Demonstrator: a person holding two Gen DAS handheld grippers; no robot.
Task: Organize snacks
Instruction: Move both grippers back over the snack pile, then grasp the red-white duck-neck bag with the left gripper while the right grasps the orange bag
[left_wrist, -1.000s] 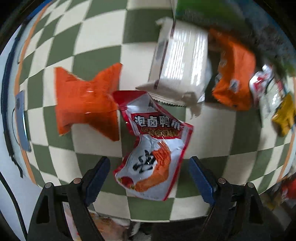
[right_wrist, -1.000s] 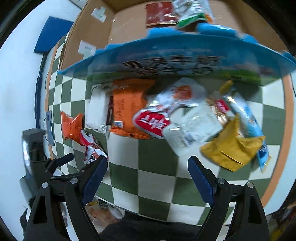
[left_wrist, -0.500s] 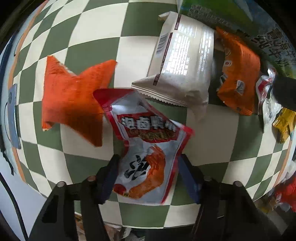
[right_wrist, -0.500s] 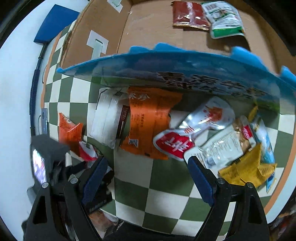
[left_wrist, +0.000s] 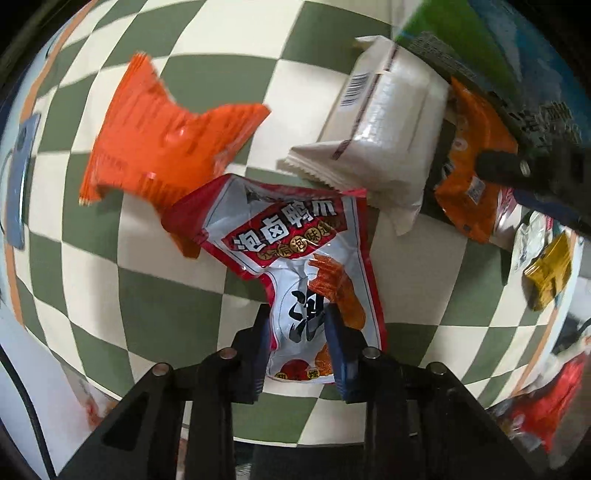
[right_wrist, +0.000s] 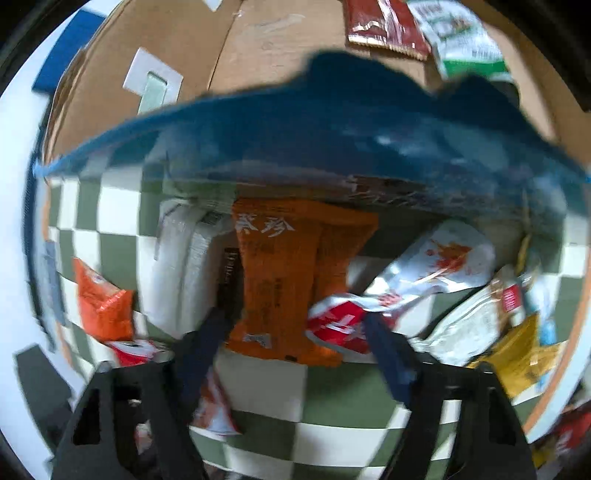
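Note:
My left gripper (left_wrist: 298, 325) is shut on a red-and-white duck snack pouch (left_wrist: 295, 251) and pinches its lower half over the checked cloth. A bright orange packet (left_wrist: 166, 147) lies just behind it, a white pack (left_wrist: 384, 136) to the right. My right gripper (right_wrist: 295, 332) is open and empty, its fingers on either side of the near end of a dark orange packet (right_wrist: 288, 280). A cardboard box (right_wrist: 258, 48) with a blue front flap (right_wrist: 351, 147) stands behind and holds a dark red sachet (right_wrist: 384, 26) and a green-and-white one (right_wrist: 461, 40).
Further snacks lie to the right: a red-and-white pouch (right_wrist: 340, 325), a silver pouch (right_wrist: 436, 266), a clear-white pack (right_wrist: 476, 325), a yellow packet (right_wrist: 517, 354). The green-and-cream checked cloth (left_wrist: 92, 266) ends at an orange border on the left. The right gripper's black body (left_wrist: 517, 166) shows in the left wrist view.
My left gripper has closed on the duck snack pouch and raised it slightly. My right gripper has moved forward and down to the dark orange packet, still open.

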